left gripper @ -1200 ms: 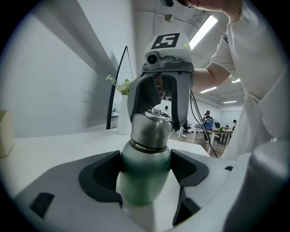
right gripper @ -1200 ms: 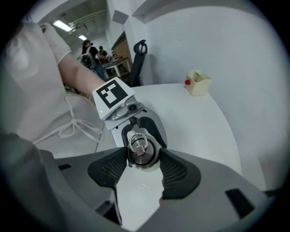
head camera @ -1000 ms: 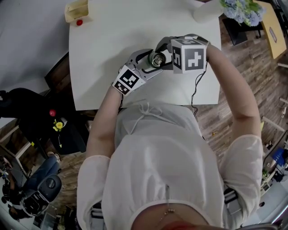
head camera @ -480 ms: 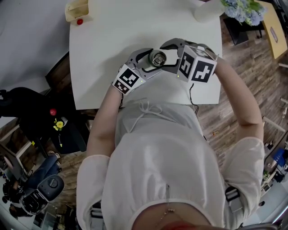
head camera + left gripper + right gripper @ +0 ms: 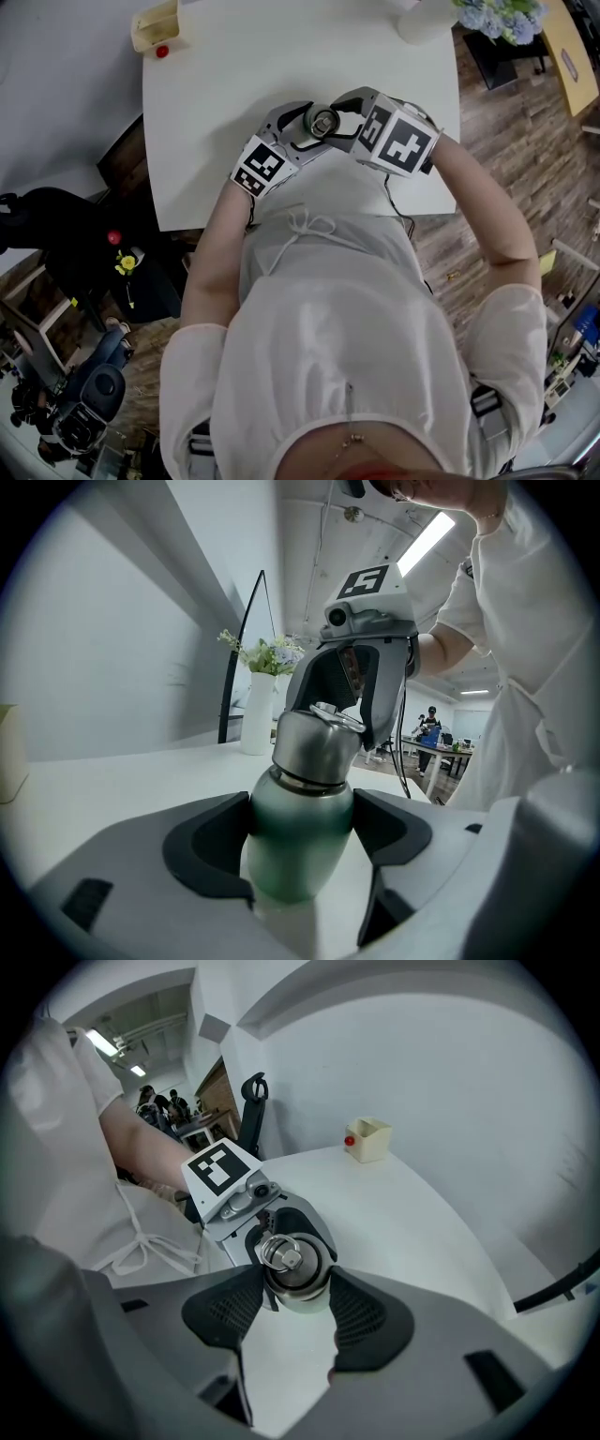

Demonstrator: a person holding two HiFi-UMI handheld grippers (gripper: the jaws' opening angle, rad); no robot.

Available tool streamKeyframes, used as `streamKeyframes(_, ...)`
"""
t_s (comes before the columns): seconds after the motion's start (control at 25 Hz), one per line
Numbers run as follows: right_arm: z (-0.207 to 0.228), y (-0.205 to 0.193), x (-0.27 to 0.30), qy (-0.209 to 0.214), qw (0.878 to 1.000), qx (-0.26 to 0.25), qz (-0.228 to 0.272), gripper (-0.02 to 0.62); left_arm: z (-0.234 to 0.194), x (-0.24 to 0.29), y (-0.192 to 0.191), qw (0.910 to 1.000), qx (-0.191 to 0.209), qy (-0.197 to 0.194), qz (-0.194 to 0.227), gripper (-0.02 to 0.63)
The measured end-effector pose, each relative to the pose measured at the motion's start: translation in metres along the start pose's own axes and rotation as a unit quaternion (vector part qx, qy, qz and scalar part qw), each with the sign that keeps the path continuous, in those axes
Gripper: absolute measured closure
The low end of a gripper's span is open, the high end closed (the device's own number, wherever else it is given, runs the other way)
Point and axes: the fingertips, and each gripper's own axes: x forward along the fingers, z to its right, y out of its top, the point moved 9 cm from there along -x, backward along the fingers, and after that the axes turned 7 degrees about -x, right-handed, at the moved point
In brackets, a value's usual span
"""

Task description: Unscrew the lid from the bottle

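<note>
A green metal bottle (image 5: 298, 841) stands upright on the white table (image 5: 234, 84), and my left gripper (image 5: 300, 827) is shut on its body. Its steel lid (image 5: 314, 747) with a ring on top sits on the neck, seen from above in the head view as the lid (image 5: 323, 121). My right gripper (image 5: 292, 1293) reaches in from the right. Its jaws are closing, with the lid (image 5: 291, 1265) between them and both dark pads against its sides. In the head view the left gripper (image 5: 300, 127) and the right gripper (image 5: 349, 117) meet at the bottle.
A cream box (image 5: 157, 25) with a red thing beside it stands at the table's far left corner. A white vase (image 5: 422, 21) of flowers stands at the far right. The table's near edge runs just below the grippers, close to the person's body.
The right gripper's marker cube has swung toward the table's near edge and turned about the lid. The left gripper and the bottle have stayed in place.
</note>
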Motion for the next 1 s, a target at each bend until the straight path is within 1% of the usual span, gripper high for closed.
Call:
streamKeyframes(0.12, 0.003, 0.002, 0.000, 0.014, 1.000, -0.017, -0.012, 0.362, 0.000, 0.000, 0.000, 1.0000, -0.002, 0.000, 0.002, 0.241)
streamKeyframes(0.24, 0.005, 0.005, 0.001, 0.027, 0.998, -0.046, -0.023, 0.362, -0.001, 0.000, 0.001, 1.0000, -0.003, 0.000, 0.003, 0.241)
streamKeyframes(0.32, 0.007, 0.007, 0.001, 0.039, 0.996, -0.076, -0.032, 0.362, -0.001, 0.000, 0.001, 1.0000, -0.003, 0.000, 0.001, 0.241)
streamKeyframes(0.4, 0.009, 0.009, 0.001, 0.055, 0.990, -0.119, -0.044, 0.362, 0.000, 0.000, 0.000, 1.0000, -0.002, 0.000, -0.002, 0.241)
streamKeyframes(0.48, 0.012, 0.013, 0.002, 0.076, 0.980, -0.175, -0.059, 0.362, -0.001, -0.001, 0.000, 1.0000, -0.001, 0.000, -0.003, 0.241)
streamKeyframes(0.56, 0.013, 0.017, 0.004, 0.097, 0.965, -0.233, -0.075, 0.362, -0.001, 0.000, 0.000, 1.0000, 0.000, -0.001, -0.002, 0.241)
streamKeyframes(0.68, 0.016, 0.022, 0.005, 0.124, 0.944, -0.289, -0.096, 0.362, -0.002, 0.000, 0.000, 1.0000, -0.001, -0.002, -0.002, 0.241)
streamKeyframes(0.76, 0.017, 0.025, 0.006, 0.134, 0.938, -0.303, -0.106, 0.362, -0.002, 0.000, 0.000, 1.0000, -0.002, -0.002, -0.003, 0.241)
streamKeyframes(0.84, 0.017, 0.026, 0.006, 0.139, 0.936, -0.305, -0.108, 0.362, -0.002, 0.000, 0.000, 1.0000, -0.001, -0.003, -0.004, 0.241)
streamKeyframes(0.92, 0.017, 0.025, 0.006, 0.137, 0.941, -0.291, -0.105, 0.360, -0.002, 0.000, 0.001, 1.0000, 0.000, -0.005, -0.003, 0.241)
streamKeyframes(1.0, 0.018, 0.022, 0.005, 0.127, 0.954, -0.254, -0.097, 0.353, -0.002, 0.000, 0.000, 1.0000, 0.000, -0.004, -0.003, 0.241)
